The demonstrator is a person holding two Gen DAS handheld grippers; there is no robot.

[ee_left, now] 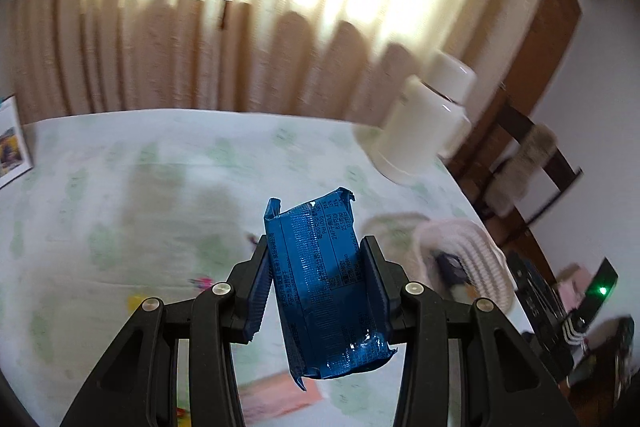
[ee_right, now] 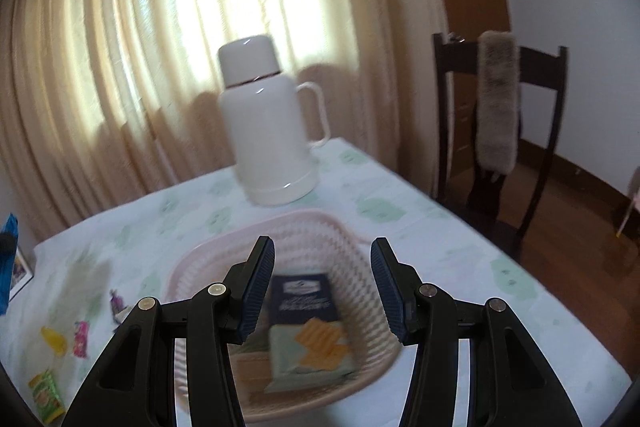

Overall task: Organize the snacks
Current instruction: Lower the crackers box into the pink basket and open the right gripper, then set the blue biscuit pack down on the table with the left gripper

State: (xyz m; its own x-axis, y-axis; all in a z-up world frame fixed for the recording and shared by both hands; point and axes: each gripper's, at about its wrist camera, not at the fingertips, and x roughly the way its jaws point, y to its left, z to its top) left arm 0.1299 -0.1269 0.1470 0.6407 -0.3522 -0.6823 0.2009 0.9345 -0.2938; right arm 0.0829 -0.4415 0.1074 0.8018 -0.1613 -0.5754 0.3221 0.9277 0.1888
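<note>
The left gripper (ee_left: 316, 267) pinches a blue snack packet (ee_left: 326, 283) at centre frame, clear of the table (ee_left: 120, 187). Judged step: carrying it to the pink basket (ee_right: 352, 247), lower centre of the right view. The next move calls for lowering it over the rim. The basket holds a dark packet (ee_right: 304, 297) and a green cracker packet (ee_right: 310, 351). The right gripper (ee_right: 322, 291) hangs spread, empty.
</note>
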